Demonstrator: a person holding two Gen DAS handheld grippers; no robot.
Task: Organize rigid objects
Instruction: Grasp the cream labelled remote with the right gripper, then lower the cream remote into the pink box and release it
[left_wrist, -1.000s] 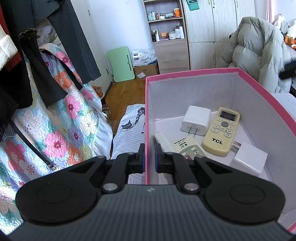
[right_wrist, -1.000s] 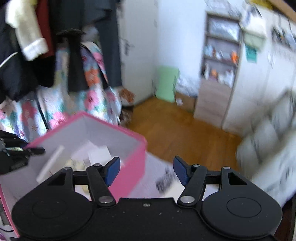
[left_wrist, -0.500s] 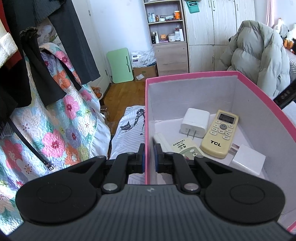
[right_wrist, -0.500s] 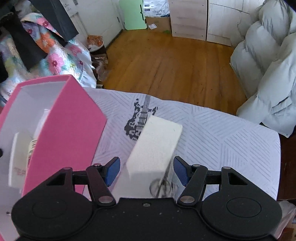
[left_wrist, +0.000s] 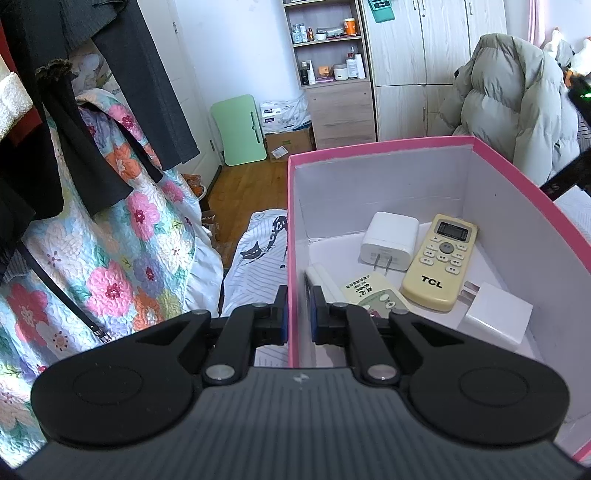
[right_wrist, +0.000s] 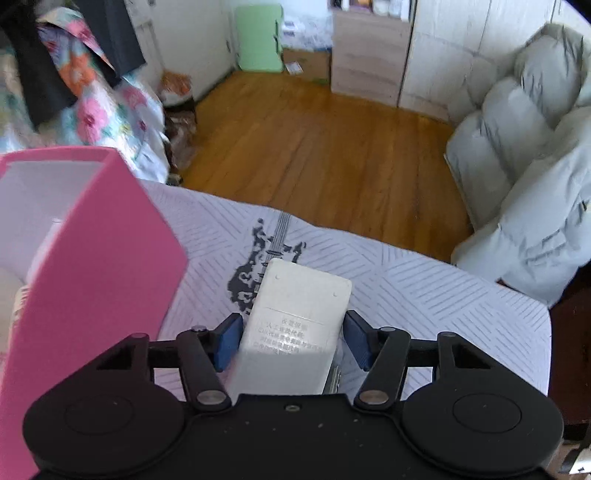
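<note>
While my left gripper (left_wrist: 295, 314) clamps the pink box (left_wrist: 291, 229) wall, my right gripper (right_wrist: 291, 341), jaws just narrowing but untouching, now straddles the white adapter (right_wrist: 295, 325) at six o'clock, ready for pickup.

The box (left_wrist: 380, 146) is coloured pink outside and white inside. In it, a cream remote (left_wrist: 439, 262) with black "TCL" letters and two white chargers (left_wrist: 389, 240) are seen. The quilt (left_wrist: 122, 254) is patterned with pink, orange and purple flowers. The sheet (right_wrist: 424, 291) is pale with grey chevron lines and a black guitar print.
</note>
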